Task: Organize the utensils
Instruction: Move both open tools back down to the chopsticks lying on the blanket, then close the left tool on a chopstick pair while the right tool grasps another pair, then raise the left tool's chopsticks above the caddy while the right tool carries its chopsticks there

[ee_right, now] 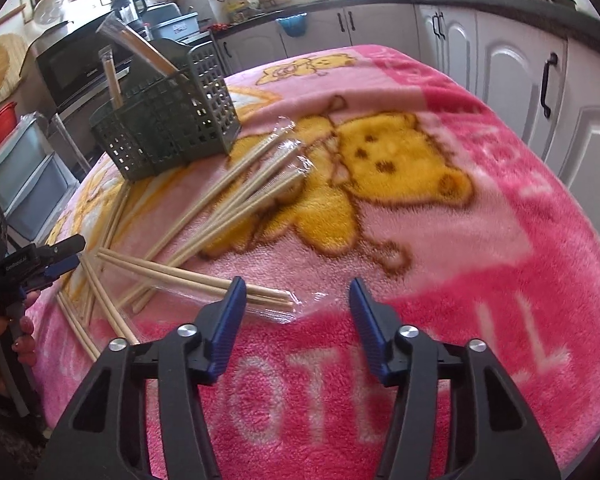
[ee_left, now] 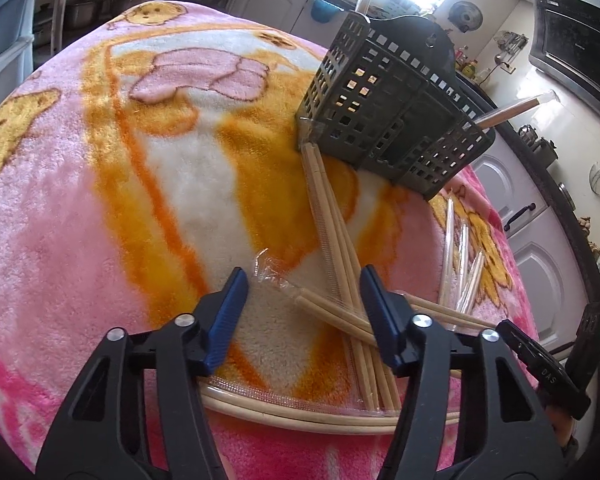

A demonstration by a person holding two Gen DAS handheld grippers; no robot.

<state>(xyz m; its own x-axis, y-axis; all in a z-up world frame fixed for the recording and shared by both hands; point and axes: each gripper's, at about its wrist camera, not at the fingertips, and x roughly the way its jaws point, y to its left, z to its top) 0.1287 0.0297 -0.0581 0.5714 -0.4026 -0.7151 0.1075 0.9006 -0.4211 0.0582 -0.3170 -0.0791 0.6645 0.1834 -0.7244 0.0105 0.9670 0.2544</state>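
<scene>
From the left wrist view, the left gripper (ee_left: 302, 300) hangs with its blue-padded fingers (ee_left: 228, 316) wide apart and nothing between them, low over a crossed heap of pale wooden chopsticks in clear plastic sleeves (ee_left: 340, 248) on the pink and orange fleece blanket with a bear print (ee_left: 100, 200). The likely trouble here is the tangle: the pairs overlap, so closing on one could drag or flip its neighbours, and the slick wrapping may let a pair slide out of the pads. The dark grey perforated plastic utensil basket (ee_left: 392, 112) stands tilted on the soft blanket beyond the heap, one pair's end touching its base; a sleeved pair (ee_left: 512, 114) sticks out of its top. A push against it could tip it. From the right wrist view, the right gripper (ee_right: 296, 300) is also spread open and empty, just beside the nearest wrapped pair (ee_right: 204, 280). The basket (ee_right: 168, 128) holds two sleeved pairs (ee_right: 140, 46) leaning upright; the other pairs lie scattered between it and both grippers.
</scene>
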